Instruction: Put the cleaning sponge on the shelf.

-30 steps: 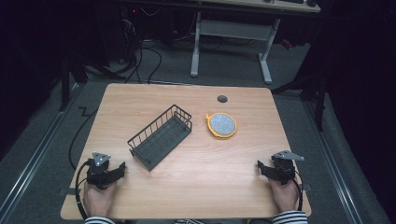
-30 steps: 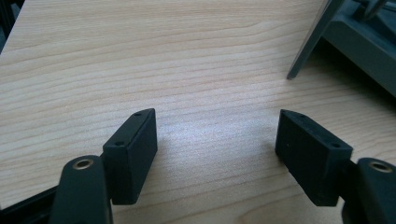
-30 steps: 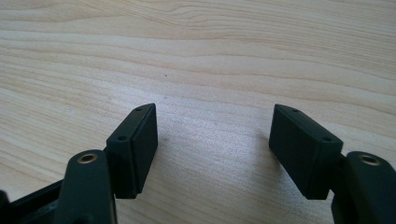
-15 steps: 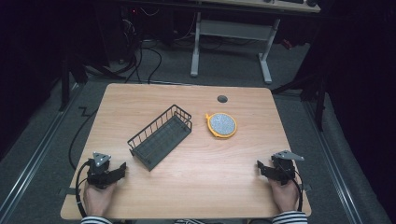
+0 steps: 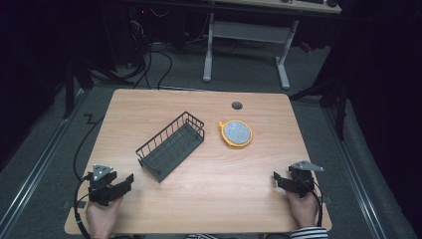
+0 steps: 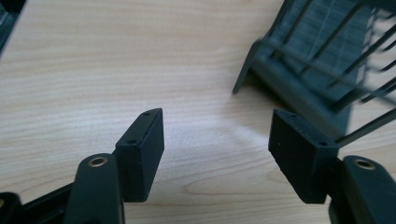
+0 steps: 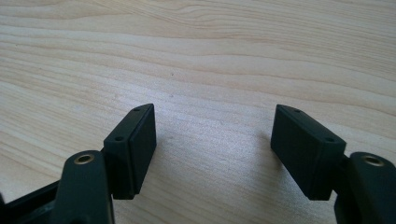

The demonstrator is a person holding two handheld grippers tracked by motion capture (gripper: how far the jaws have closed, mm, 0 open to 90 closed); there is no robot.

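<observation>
So the wooden counter (image 5: 209, 199) has a dark wire basket (image 5: 171, 145) sitting a bit left of the middle, turned diagonally so its long side runs from near-left to far-right, and it's standing upright on its base. Just to the right of it, but not touching, there's a round orange-rimmed disc with a speckled grey middle (image 5: 237, 133), lying flat, with a little tab sticking out on its left edge. Behind that, near the far edge, there's a small dark round hole in the counter (image 5: 237, 105). The left hand-held gripper (image 5: 125, 181) is down at the near-left corner, held in a hand (image 5: 101, 216), resting low on the wood and pointing roughly toward the basket's near end; it's close to it but clearly apart. In the left gripper view its jaws are spread wide with nothing but bare wood between them, so it's released, and the basket's near corner (image 6: 299, 70) shows just ahead and to the right of the right-hand jaw. The right hand-held gripper (image 5: 276, 179) is at the near-right corner, in the other hand (image 5: 303, 209) with a striped sleeve (image 5: 311, 233) poking in from the bottom, pointing left across the counter. The right gripper view has the same story: jaws wide apart, released, plain wood grain in between. Both the basket and the disc are well apart from that one. A cable loops off the left gripper over the counter's edge.
</observation>
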